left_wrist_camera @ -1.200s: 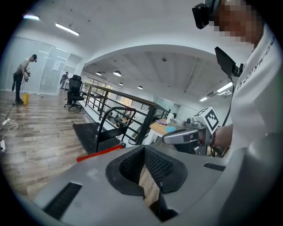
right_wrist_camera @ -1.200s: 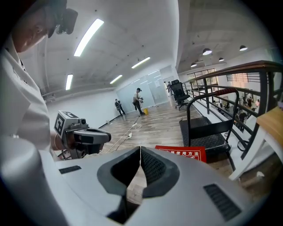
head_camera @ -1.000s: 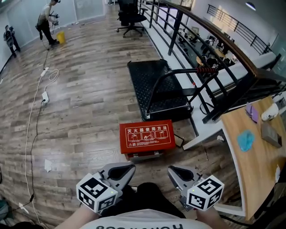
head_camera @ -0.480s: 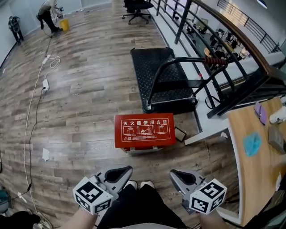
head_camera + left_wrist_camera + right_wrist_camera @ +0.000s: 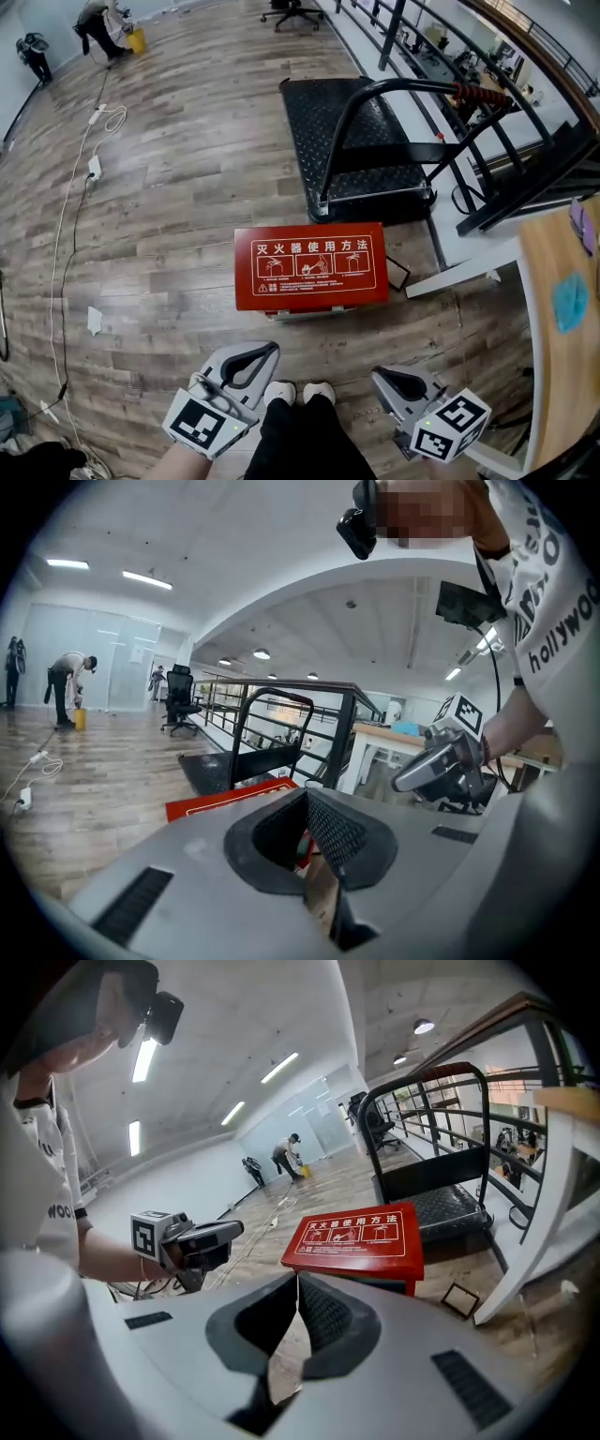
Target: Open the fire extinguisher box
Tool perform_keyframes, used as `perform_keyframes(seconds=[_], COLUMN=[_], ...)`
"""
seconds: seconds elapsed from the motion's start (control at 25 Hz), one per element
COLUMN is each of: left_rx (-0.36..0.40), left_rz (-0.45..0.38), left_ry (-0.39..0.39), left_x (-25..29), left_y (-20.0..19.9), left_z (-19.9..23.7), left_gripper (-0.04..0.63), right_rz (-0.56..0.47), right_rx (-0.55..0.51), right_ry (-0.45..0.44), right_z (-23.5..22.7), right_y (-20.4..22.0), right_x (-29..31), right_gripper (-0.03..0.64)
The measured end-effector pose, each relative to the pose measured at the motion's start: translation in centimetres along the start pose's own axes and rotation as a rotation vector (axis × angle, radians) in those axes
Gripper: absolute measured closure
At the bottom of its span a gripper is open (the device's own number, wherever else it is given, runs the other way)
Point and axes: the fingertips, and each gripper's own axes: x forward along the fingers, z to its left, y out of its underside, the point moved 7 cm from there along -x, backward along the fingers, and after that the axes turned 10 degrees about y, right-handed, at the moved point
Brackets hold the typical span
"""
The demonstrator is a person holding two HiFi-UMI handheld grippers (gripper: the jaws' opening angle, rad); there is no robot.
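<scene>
The red fire extinguisher box [image 5: 310, 265] lies flat on the wood floor with its white printed lid facing up and closed. It also shows as a red slab in the left gripper view [image 5: 211, 803] and in the right gripper view [image 5: 361, 1234]. My left gripper [image 5: 271, 350] hovers near the box's front left, a short gap away, its jaws shut on nothing [image 5: 307, 795]. On the front right, my right gripper [image 5: 378, 374] is also apart from the box, with its jaws meeting and empty [image 5: 298, 1280].
A black platform trolley [image 5: 361, 141] with a bent handle stands just behind the box. A small black frame [image 5: 397, 274] lies at the box's right. A wooden desk [image 5: 562, 375] is at the right, a white cable with a power strip [image 5: 94, 167] at the left. People [image 5: 98, 19] stand far back.
Both grippers have sunk lower toward the floor and the head has come down too, so the box looks larger and nearer. Both pairs of jaws stayed shut.
</scene>
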Motion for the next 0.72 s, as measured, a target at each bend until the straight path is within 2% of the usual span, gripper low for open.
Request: perform_keyframes(seconds=[0.2,0.4,0.44,0.48,0.52,0.6,0.72], left_rx=[0.155,0.241,0.255,0.268,0.283,0.327,0.448], left_rz=[0.076,0.124,0.132,0.141,0.151,0.183,0.228], left_ry=[-0.067,-0.134,-0.147,-0.159,-0.169,-0.195,-0.25], left_x=[1.7,2.9,3.2,3.4,3.6,4.1,4.9], left_y=[4.1,7.6,8.2,8.8,9.4,10.6,12.7], left_z=[1.3,2.7,3.0,3.3,3.6,4.2,4.7], left_gripper=[0.588,0.584,0.562,0.5,0.475,0.457,0.425], right_rz=[-0.037,-0.043,-0.043,-0.042,-0.04,-0.036,-0.032], right_rx=[0.041,0.044,0.049,0.056,0.063,0.067,0.064], right_ry=[0.01,-0.006,-0.006,-0.004,-0.002,-0.003,-0.002], right_z=[-2.3,-3.4,-3.7,-3.9,-4.2,-4.7,-5.4], right_y=[2.6,5.7,6.3,7.0,7.6,8.6,9.9], right_x=[3.5,6.8,7.3,7.8,8.3,9.2,10.3], right_gripper=[0.606,0.606,0.606,0.606,0.606,0.606,0.606])
